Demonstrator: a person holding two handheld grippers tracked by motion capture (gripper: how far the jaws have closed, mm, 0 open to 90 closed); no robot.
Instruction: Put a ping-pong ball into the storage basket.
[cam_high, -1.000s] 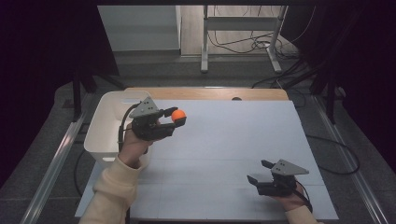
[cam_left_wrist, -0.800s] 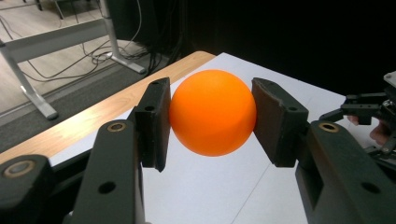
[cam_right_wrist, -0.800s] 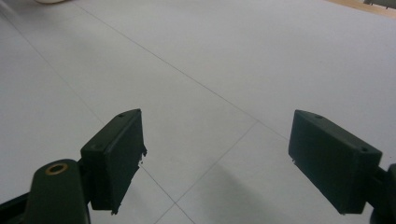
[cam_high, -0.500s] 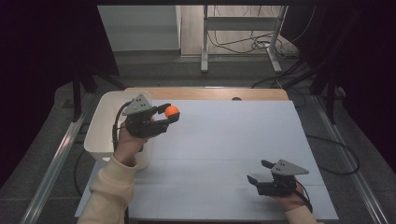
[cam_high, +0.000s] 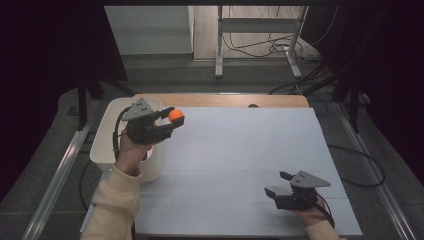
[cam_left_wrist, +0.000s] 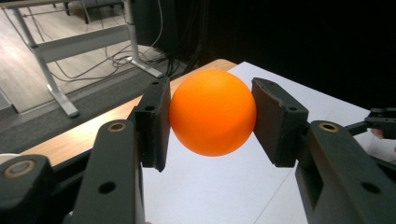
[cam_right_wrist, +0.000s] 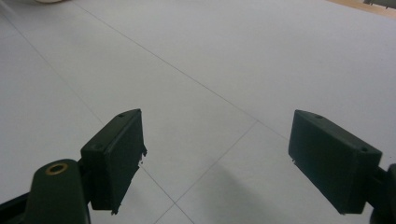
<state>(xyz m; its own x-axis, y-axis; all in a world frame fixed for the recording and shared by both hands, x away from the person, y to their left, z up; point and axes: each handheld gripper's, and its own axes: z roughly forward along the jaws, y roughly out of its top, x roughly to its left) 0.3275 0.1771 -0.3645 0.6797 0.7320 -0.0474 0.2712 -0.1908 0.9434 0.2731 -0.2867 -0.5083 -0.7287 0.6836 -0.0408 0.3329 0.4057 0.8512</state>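
Observation:
An orange ball hangs above the table's far left part, beside a white bin. My left gripper is shut on that ball. In the left gripper view both black pads press the orange ball from either side, and my left gripper points toward the far edge of the table. Near the front right of the white table sheet, my right gripper is held low, open, with nothing between its fingers. The right gripper view shows my right gripper spread wide over bare white sheet.
The white bin stands at the table's left edge, partly under my left hand. A wooden strip runs along the table's far edge. Beyond it are a metal table frame and cables on the floor. Dark curtains close both sides.
My left gripper has carried the orange ball a little to the left, nearer the white bin. The right gripper has stayed where it was.

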